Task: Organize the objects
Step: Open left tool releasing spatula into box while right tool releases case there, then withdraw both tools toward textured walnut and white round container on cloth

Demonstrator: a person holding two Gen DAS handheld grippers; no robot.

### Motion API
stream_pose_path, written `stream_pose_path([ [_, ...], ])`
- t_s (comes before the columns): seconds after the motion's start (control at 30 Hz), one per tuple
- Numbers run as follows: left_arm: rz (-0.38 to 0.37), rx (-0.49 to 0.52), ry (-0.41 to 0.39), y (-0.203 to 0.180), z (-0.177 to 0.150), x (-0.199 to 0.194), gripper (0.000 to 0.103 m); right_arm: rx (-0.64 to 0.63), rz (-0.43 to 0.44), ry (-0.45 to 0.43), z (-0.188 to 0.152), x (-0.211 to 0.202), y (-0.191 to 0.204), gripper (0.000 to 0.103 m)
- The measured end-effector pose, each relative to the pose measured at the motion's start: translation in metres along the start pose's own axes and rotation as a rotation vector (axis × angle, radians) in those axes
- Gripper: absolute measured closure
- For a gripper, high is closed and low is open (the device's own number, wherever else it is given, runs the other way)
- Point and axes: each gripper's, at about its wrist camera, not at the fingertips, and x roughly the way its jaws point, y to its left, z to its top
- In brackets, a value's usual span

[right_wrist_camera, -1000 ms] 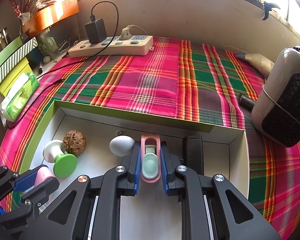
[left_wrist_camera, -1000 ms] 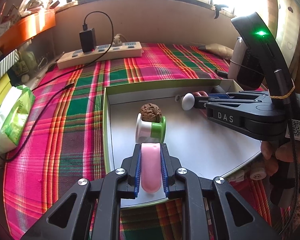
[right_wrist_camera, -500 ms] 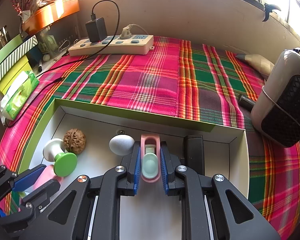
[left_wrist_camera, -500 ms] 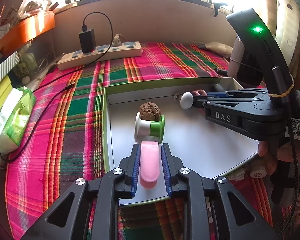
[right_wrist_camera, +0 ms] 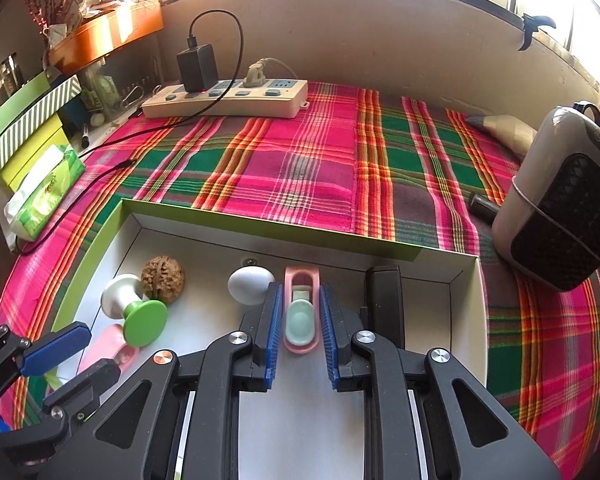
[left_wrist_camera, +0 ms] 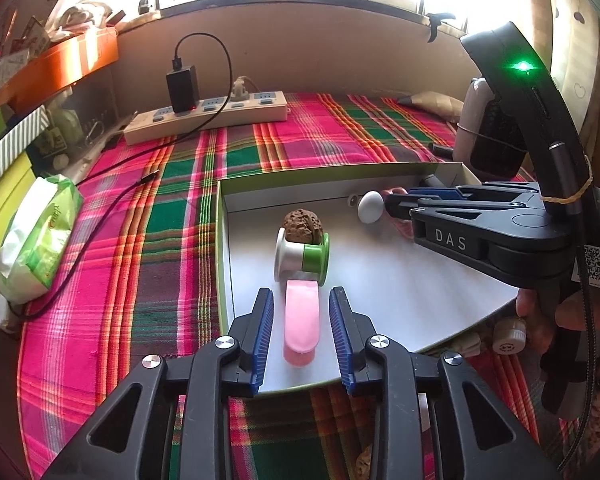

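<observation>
A white tray with a green rim (left_wrist_camera: 220, 240) lies on the plaid cloth. It holds a walnut (left_wrist_camera: 302, 226), a white-and-green spool (left_wrist_camera: 300, 258), a white egg (left_wrist_camera: 371, 207) and a black block (right_wrist_camera: 384, 300). A flat pink piece (left_wrist_camera: 300, 320) lies on the tray floor between the fingers of my left gripper (left_wrist_camera: 302, 332). Those jaws are opening and the pads stand clear of it. My right gripper (right_wrist_camera: 300, 328) straddles a pink clip with a teal insert (right_wrist_camera: 300, 316). Its jaws are opening too, the pads just off the clip's sides.
A power strip (right_wrist_camera: 224, 100) with a black charger and a trailing cable sits at the back. A tissue pack (left_wrist_camera: 40, 236) and green boxes line the left edge. A small heater (right_wrist_camera: 560, 208) stands at the right. A white cap (left_wrist_camera: 508, 334) lies by the tray's near corner.
The left jaws have spread apart and let go of the pink piece, which now rests on the tray. The right jaws have widened slightly around the pink clip. Neither hand has shifted.
</observation>
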Motion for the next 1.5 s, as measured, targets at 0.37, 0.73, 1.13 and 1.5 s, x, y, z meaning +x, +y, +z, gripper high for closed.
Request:
stream_pose_path([
  [0.37, 0.005, -0.004, -0.019, 0.001, -0.005, -0.016, 0.075, 0.000, -0.003, -0.028, -0.008, -0.020, 0.005, 0.078],
  [0.73, -0.004, -0.007, -0.046, 0.000, -0.015, -0.038, 0.073, 0.010, 0.008, -0.072, -0.023, -0.050, 0.012, 0.078],
  [1.13, -0.026, -0.007, -0.054, -0.002, -0.033, -0.057, 0.072, 0.031, 0.014, -0.104, -0.058, -0.080, 0.011, 0.078],
  [1.5, -0.098, 0.003, -0.047, -0.005, -0.054, -0.066, 0.067, 0.069, 0.009, -0.129, -0.090, -0.100, -0.001, 0.070],
])
